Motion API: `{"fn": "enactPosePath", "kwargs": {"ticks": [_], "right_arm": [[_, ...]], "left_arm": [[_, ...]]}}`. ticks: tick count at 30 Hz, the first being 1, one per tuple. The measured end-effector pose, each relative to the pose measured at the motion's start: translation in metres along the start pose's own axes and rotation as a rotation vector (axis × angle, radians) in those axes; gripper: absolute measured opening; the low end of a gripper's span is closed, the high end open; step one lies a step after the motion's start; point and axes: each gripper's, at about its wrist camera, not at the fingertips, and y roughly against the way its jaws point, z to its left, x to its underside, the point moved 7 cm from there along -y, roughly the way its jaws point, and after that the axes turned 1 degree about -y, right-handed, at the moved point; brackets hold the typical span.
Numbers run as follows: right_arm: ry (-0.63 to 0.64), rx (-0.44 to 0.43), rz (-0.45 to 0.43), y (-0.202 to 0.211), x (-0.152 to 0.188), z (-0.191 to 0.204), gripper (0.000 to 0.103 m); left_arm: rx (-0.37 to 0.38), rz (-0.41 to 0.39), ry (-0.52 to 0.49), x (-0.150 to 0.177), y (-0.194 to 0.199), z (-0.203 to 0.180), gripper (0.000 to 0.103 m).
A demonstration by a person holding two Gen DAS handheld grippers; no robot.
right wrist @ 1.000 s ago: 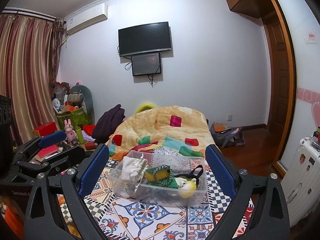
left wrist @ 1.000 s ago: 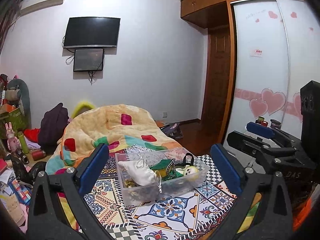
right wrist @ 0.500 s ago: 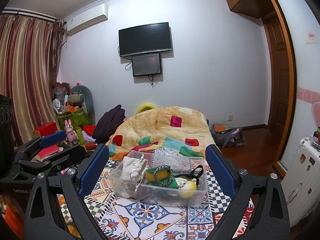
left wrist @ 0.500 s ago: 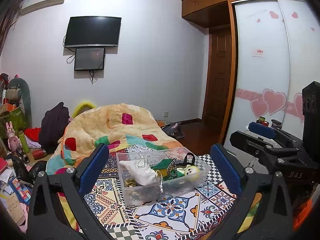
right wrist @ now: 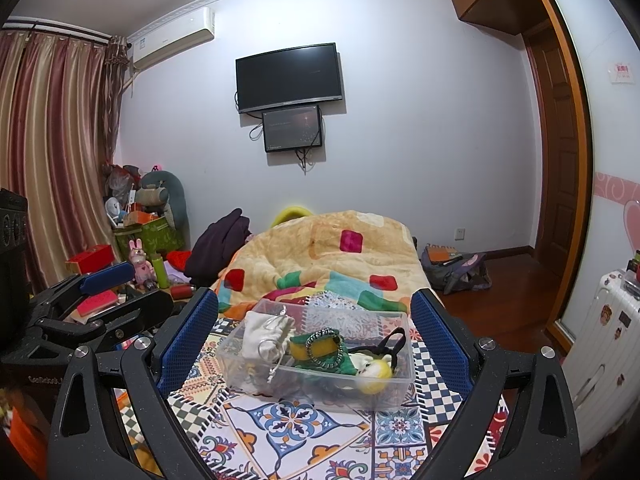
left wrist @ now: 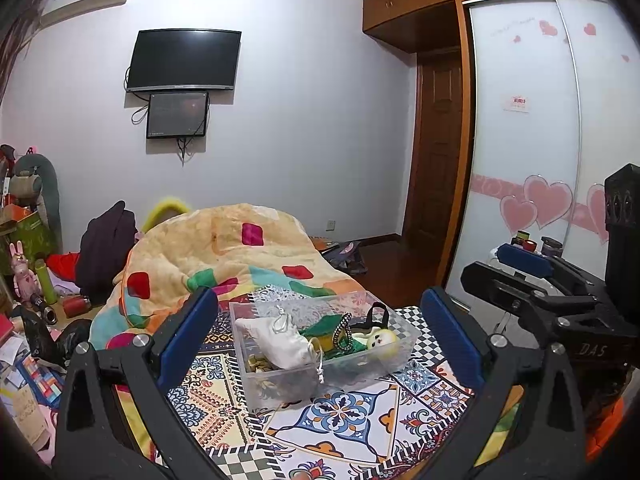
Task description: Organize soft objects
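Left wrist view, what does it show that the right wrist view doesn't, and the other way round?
Only left: the heart-patterned wardrobe doors and the right gripper from the side.
Only right: curtains, a white suitcase, and the left gripper from the side.
Both: the clear bin of soft items, TV, quilt.

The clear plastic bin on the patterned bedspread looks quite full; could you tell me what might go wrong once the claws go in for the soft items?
1. The white drawstring pouch lets its cord hang over the rim of the clear bin; a grab could snag the cord and drag the bin.
2. The green pouch, black strap and yellow plush lie piled together, so one pull may lift several.
3. The bin sits on soft bedding and may tip if pressed.
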Motion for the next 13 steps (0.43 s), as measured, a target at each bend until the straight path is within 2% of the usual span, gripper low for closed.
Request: {"fn": "enactPosePath", "kwargs": {"ticks": [13], "right_arm": [[-0.002, 0.001, 0.002, 0.001, 0.0011, -0.0015, 0.097]], "left_arm": [[0.004, 0.005, 0.001, 0.0009, 0.0, -0.0036, 0.103]]}}
